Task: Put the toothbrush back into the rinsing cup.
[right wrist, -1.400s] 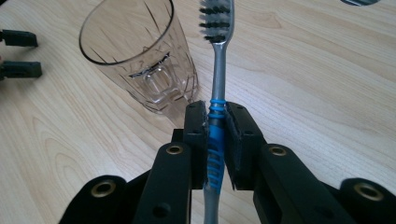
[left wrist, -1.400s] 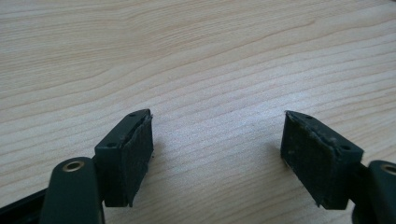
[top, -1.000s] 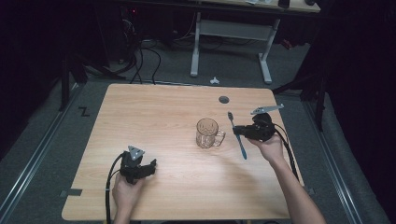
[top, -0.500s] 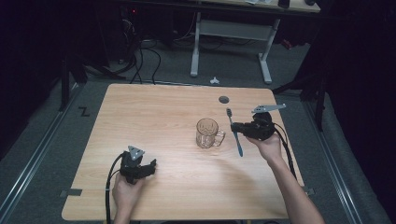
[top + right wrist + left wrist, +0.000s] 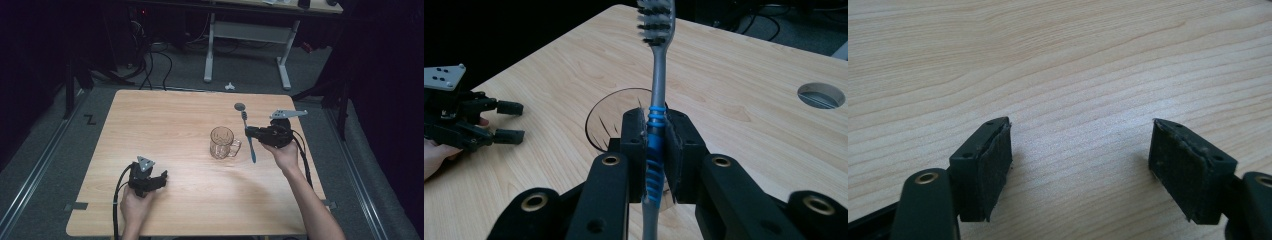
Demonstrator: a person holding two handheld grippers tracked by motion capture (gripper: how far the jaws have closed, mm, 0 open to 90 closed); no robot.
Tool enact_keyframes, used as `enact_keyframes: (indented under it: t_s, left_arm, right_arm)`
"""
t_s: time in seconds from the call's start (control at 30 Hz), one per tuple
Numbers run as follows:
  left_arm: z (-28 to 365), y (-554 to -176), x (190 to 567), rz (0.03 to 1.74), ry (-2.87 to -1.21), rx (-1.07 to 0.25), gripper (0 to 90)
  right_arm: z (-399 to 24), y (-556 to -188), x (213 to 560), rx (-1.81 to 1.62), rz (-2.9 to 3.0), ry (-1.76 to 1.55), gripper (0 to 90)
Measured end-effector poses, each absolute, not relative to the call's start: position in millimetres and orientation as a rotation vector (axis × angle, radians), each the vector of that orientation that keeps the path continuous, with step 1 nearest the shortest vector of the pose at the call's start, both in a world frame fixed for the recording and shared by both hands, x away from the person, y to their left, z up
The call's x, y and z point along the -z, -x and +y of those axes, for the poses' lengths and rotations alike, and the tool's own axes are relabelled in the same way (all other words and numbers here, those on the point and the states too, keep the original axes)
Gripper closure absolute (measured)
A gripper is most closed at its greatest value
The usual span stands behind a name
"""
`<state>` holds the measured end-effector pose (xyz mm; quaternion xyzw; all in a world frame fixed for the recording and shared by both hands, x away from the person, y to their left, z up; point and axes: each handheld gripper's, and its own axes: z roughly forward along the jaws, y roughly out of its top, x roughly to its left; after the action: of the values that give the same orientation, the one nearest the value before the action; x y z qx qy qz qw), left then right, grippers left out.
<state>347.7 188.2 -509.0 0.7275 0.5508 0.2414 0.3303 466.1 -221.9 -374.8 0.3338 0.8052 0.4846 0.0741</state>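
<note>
Toothbrush [image 5: 655, 145]: grey handle w/ blue ribbed grip section, grey and dark bristles at head. I see it clamped at the blue grip, off the table, just right of the mug in high view [image 5: 248, 136], head pointing toward table's far edge, tail end toward near edge. In right gripper view it stands upright, bristle head at top.

Glass mug [image 5: 222, 142]: clear, w/ handle on its right side, upright on the table [image 5: 165, 125], right of centre. Looks empty. Brush and mug apart.

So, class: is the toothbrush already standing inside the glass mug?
No, the right gripper holds the toothbrush clamped above the table, beside the glass mug.
</note>
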Motion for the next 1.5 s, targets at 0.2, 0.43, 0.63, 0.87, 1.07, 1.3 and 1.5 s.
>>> enact_keyframes:
  t_s: [0.2,0.43,0.63,0.87,1.07,1.3,1.5]
  left_arm:
    - [188,-348,509,1.441,-1.902,-0.631,25.9]
    - [188,-348,509,1.441,-1.902,-0.631,25.9]
    - [188,-348,509,1.441,-1.902,-0.631,25.9]
    - [188,-348,509,1.441,-1.901,-0.631,25.9]
    - [188,-348,509,1.441,-1.903,-0.631,25.9]
    - [188,-348,509,1.441,-1.902,-0.631,25.8]
    - [188,-348,509,1.44,-1.902,-0.631,25.8]
  right_arm:
    - [-216,-467,369,-1.448,2.408,-0.973,80.0]
    - [-211,-469,365,-1.461,2.395,-0.958,80.0]
    - [-210,-470,362,-1.486,2.378,-0.956,80.0]
    - [-207,-471,358,-1.486,2.369,-0.948,80.0]
    - [-202,-475,354,-1.498,2.355,-0.933,80.0]
    - [-195,-484,353,-1.502,2.344,-0.937,80.0]
    - [-189,-490,351,-1.508,2.326,-0.942,80.0]
